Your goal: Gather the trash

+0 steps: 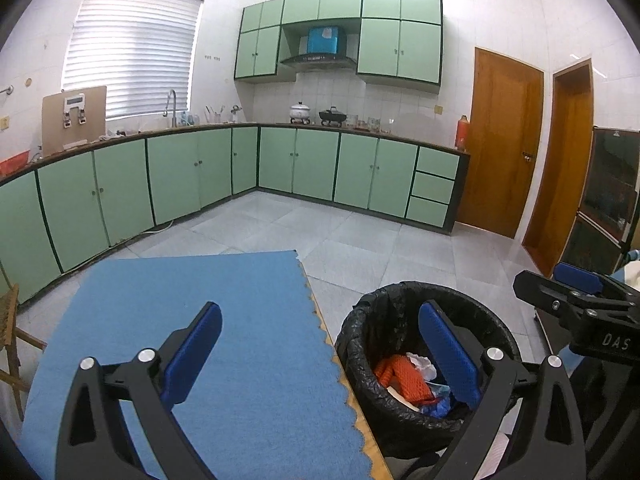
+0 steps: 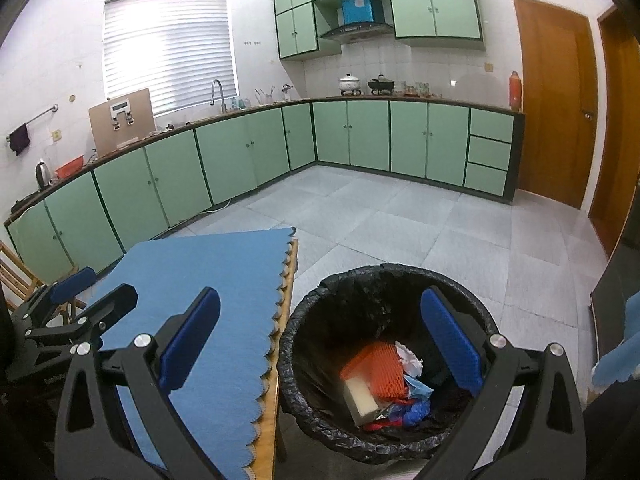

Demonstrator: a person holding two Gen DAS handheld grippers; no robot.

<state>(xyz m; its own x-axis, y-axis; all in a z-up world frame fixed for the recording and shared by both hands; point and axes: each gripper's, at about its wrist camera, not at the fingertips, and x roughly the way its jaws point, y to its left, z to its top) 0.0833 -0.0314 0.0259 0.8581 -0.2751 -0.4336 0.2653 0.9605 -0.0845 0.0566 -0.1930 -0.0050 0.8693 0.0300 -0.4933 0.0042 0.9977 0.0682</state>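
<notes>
A bin lined with a black bag [image 1: 360,336] [image 2: 304,336] stands on the floor right of the table. Inside it lie an orange mesh sleeve [image 1: 408,380] [image 2: 380,368], a pale box [image 2: 362,398], crumpled white paper [image 2: 408,360] and blue and red scraps [image 2: 412,408]. My left gripper [image 1: 320,352] is open and empty, straddling the table edge and the bin. My right gripper [image 2: 320,340] is open and empty, above the bin's left rim. The right gripper also shows at the right edge of the left wrist view [image 1: 580,300].
A blue felt mat [image 1: 224,340] [image 2: 216,304] covers the wooden table. Green cabinets [image 1: 296,164] line the far walls. Wooden doors [image 1: 500,144] stand at right. A wooden chair [image 1: 10,332] is at left. Grey tiled floor [image 2: 400,220] lies beyond.
</notes>
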